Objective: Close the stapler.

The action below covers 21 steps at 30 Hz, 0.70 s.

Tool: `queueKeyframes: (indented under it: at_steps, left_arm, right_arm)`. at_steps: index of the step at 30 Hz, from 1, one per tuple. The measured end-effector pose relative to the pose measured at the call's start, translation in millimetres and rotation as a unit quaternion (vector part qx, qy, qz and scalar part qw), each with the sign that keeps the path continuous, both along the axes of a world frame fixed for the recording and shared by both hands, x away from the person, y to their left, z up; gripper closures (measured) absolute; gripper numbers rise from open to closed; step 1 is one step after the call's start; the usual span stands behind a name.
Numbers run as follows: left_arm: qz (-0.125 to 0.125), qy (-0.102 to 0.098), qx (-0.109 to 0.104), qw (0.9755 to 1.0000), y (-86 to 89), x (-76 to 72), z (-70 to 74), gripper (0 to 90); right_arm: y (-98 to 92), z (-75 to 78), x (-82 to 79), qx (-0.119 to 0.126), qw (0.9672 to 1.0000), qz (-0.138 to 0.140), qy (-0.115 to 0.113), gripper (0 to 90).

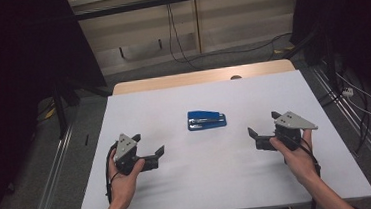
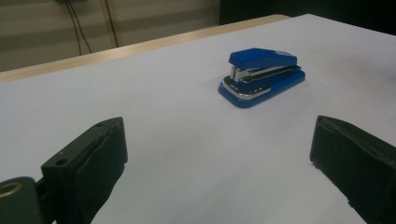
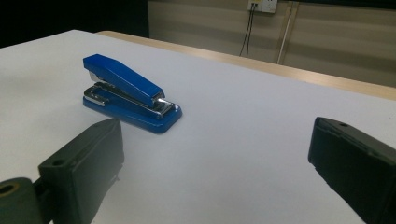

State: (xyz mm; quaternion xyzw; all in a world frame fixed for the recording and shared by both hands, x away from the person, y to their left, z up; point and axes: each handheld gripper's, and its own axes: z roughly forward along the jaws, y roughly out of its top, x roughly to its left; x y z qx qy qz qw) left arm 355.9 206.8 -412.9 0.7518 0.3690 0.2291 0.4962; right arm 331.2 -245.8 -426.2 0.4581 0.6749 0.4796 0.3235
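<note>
While it lies flat near the middle of the white table [image 1: 259, 179], the blue stapler [image 1: 206, 119] stands free, touched by neither claw. The left claw [image 1: 150, 145] rests low on the table to the stapler's near left, jaws spread wide with nothing between them. The right claw [image 1: 261, 128] sits to its near right, jaws likewise parted and empty, both pointing inward toward the stapler. Each is held in a hand reaching in from the near edge.

Right claw [image 3: 215, 172]: its jaws cut off by the bottom and right edges
</note>
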Motion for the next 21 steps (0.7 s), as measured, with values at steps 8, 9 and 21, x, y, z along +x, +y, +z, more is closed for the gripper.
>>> queueKeyframes:
  at_steps: [8, 9, 21]
  left_arm:
    - [0.016, 0.011, 0.015, 0.9997, 19.2, -12.9, -4.0, 4.1]
    - [0.013, 0.011, 0.017, 0.9997, 20.9, -14.7, -4.1, 4.1]
    - [0.038, 0.008, 0.017, 0.9991, 34.9, -37.0, -1.4, 4.2]
  right_arm:
    - [-2.3, -3.3, -8.0, -0.006, 1.0000, -0.006, 0.000, 3.2]
    - [-2.4, -3.4, -8.1, -0.006, 1.0000, -0.006, 0.000, 3.1]
    - [-21.0, -3.8, -27.0, -0.002, 0.9995, -0.032, -0.001, 2.2]
